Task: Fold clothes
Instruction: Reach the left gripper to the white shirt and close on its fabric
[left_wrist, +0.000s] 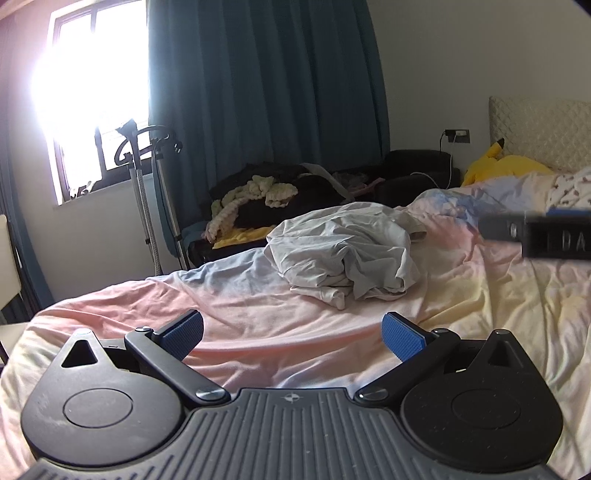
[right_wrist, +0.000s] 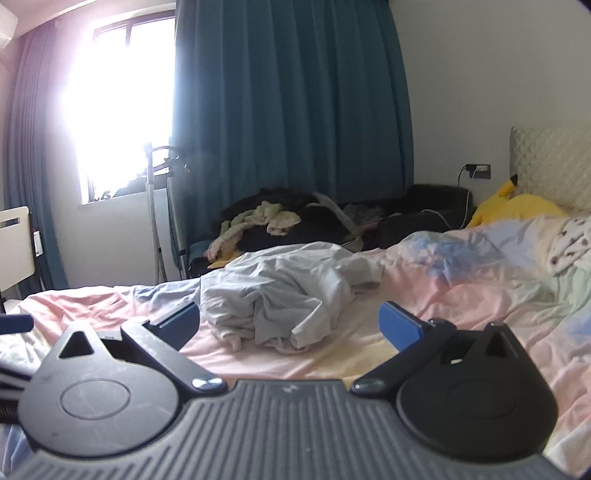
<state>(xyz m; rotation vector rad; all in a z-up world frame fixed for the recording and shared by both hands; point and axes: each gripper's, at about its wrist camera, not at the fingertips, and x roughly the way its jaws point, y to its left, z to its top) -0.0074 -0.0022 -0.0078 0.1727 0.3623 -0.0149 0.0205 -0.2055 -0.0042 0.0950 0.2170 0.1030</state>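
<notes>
In the left wrist view, a crumpled pale grey cotton garment (left_wrist: 343, 254) lies heaped in a loose mound on the pastel pink, blue and yellow bedspread (left_wrist: 258, 321), toward the far edge of the bed. Its folds are bunched and uneven, and a rolled hem or sleeve end pokes out at the near side of the heap. The left gripper (left_wrist: 291, 338) hovers over the near part of the bed, short of the garment, its blue-padded jaws spread wide with nothing between them. At the right edge of this view a blurred black piece of the right gripper (left_wrist: 539, 236) juts in above the bedspread. A yellow plush toy (left_wrist: 506, 166) lies by the quilted beige headboard (left_wrist: 539, 133).

In the right wrist view, the same garment (right_wrist: 284, 295) sits closer and more central, just beyond the fingertips. The right gripper (right_wrist: 290, 328) is also released, jaws wide apart and empty. This view shows more of the garment's flat spread toward the far edge. It also shows a white cloth with dark spots (right_wrist: 569, 243) near the headboard end, and a sliver of the left gripper's blue pad (right_wrist: 16, 323) at the left edge.
</notes>
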